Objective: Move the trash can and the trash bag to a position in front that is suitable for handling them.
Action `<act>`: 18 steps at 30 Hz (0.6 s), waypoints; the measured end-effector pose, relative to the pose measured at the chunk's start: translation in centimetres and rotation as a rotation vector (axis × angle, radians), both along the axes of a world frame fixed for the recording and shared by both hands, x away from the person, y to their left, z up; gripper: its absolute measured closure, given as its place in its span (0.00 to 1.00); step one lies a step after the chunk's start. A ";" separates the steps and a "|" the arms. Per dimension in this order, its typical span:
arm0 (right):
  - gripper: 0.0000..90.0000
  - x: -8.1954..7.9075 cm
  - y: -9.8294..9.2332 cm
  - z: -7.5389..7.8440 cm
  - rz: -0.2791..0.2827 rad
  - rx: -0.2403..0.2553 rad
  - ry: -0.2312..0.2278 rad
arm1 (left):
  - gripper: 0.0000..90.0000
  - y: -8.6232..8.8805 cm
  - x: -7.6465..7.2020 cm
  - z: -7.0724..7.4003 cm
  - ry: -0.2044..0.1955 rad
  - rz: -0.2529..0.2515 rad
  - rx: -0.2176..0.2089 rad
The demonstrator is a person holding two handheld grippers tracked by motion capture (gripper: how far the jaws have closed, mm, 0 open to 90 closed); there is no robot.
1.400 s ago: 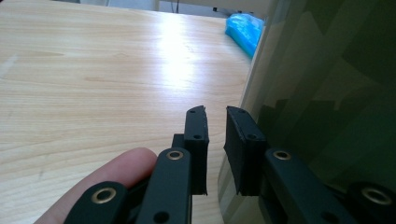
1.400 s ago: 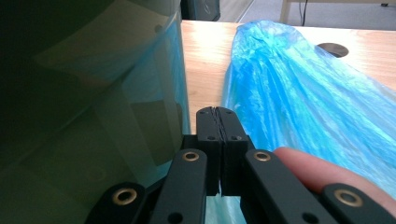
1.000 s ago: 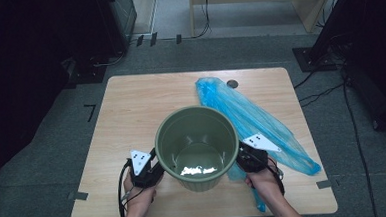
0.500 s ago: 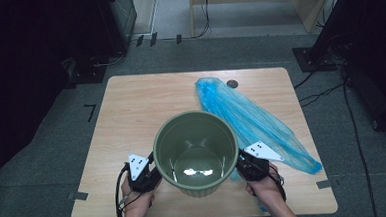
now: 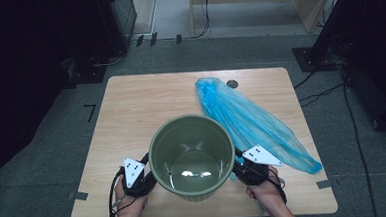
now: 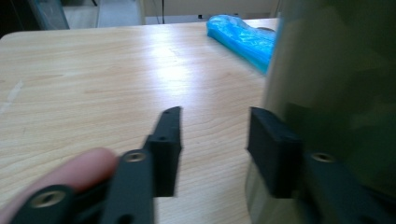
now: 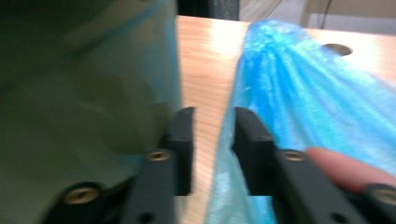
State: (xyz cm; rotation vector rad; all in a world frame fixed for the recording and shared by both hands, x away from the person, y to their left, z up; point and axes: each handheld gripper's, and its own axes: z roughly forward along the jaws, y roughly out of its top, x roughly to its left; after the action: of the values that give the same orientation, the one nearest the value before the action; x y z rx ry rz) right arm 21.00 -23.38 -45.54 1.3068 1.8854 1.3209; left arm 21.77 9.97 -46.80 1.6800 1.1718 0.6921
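Both grippers sit at the near edge of the table, one on each side of the bin. We see the left gripper [image 5: 147,178] at about 8 o'clock from the bin's centre in the high view and the right gripper [image 5: 240,168] at about 4 o'clock. In the left gripper view the left gripper [image 6: 212,149] has its jaws parted to a middling gap with only bare wood between them; they have just been opening, and the far jaw lies against the bin's outer wall. In the right gripper view the right gripper [image 7: 212,149] shows a narrow gap, also just widened, with nothing pinched between the pads; one jaw lies against the bin wall and the other against the bag.

From largest to smallest: the wooden table [image 5: 146,106] carries everything. On it the olive-green bin [image 5: 191,157] stands upright, mouth open upward, toward 6 o'clock on the tabletop. The same bin [image 6: 336,84] rises at 3 o'clock in the left gripper view. The blue plastic bag [image 5: 252,123] lies flat, stretched from about 12 o'clock down to 4 o'clock on the table, its lower end just beside the right gripper. Smallest, a dark round hole [image 5: 232,83] sits just past the bag's far end.
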 end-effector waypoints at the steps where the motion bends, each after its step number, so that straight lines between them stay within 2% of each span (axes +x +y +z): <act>1: 0.66 0.1 -0.2 0.0 -0.003 -0.009 -0.006 | 0.52 0.3 0.2 -0.1 0.003 0.002 -0.011; 3: 0.52 0.2 -0.7 0.0 -0.035 -0.009 -0.019 | 0.45 0.8 0.5 -0.3 0.010 0.020 -0.007; 5: 0.39 0.2 -1.4 0.0 -0.102 -0.024 -0.042 | 0.42 1.3 0.8 -0.5 0.030 0.030 -0.010; 7: 0.28 0.5 -2.4 -0.2 -0.131 -0.031 -0.058 | 0.40 1.9 1.2 -0.9 0.042 0.051 0.002; 9: 0.20 0.8 -3.1 -0.5 -0.161 -0.075 -0.067 | 0.38 2.5 1.7 -1.3 0.068 0.071 0.014; 11: 0.16 1.1 -4.1 -0.9 -0.184 -0.109 -0.053 | 0.34 3.1 2.1 -1.8 0.093 0.093 0.031; 16: 0.01 2.2 -6.6 -1.4 -0.196 -0.110 0.001 | 0.20 4.1 2.9 -2.6 0.158 0.137 0.071; 18: 0.00 2.5 -7.3 -1.6 -0.189 -0.112 0.018 | 0.18 4.3 3.2 -2.9 0.182 0.141 0.081</act>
State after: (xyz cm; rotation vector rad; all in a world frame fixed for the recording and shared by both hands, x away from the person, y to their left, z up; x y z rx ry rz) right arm 23.52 -30.72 -47.12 1.4051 1.7713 1.0960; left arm 24.98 14.30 -49.68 1.7697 1.4176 0.6924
